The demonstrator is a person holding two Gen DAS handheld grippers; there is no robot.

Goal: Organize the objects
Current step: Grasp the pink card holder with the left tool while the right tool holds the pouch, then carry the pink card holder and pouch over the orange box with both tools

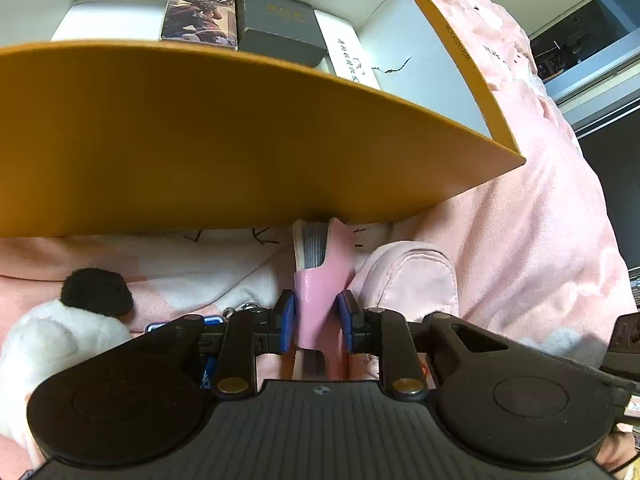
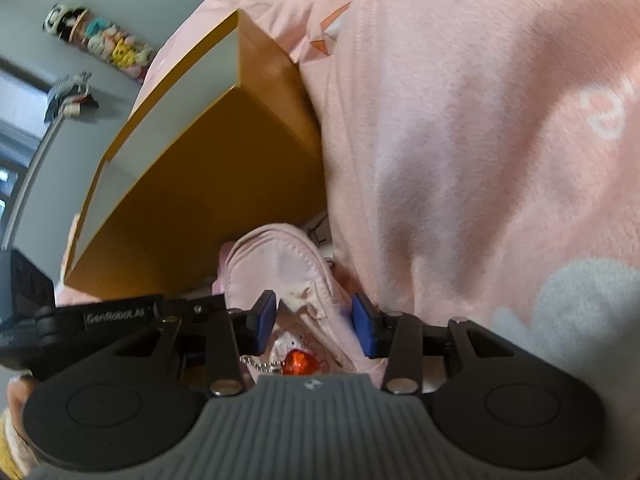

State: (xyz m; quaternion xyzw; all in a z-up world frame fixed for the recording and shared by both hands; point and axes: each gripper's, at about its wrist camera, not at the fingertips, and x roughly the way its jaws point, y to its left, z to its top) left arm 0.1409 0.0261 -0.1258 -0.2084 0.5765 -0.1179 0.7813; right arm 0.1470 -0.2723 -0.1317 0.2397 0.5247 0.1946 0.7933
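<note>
Between the blue pads of the left gripper a glossy pink case with grey ribbed pages inside is clamped near its lower end, just in front of the tall orange cardboard box. A slip is judged likely, since the smooth case is held only at one end and could pivot or catch on the box wall when lifted over it. Beside it, a pale pink stitched pouch lies on the fluffy pink blanket, straddled by the parted fingers of the right gripper, which grip nothing; a red heart charm on a bead chain could be snagged. Inside the white-lined box an illustrated card pack, a dark grey box and a white printed box are seen.
</note>
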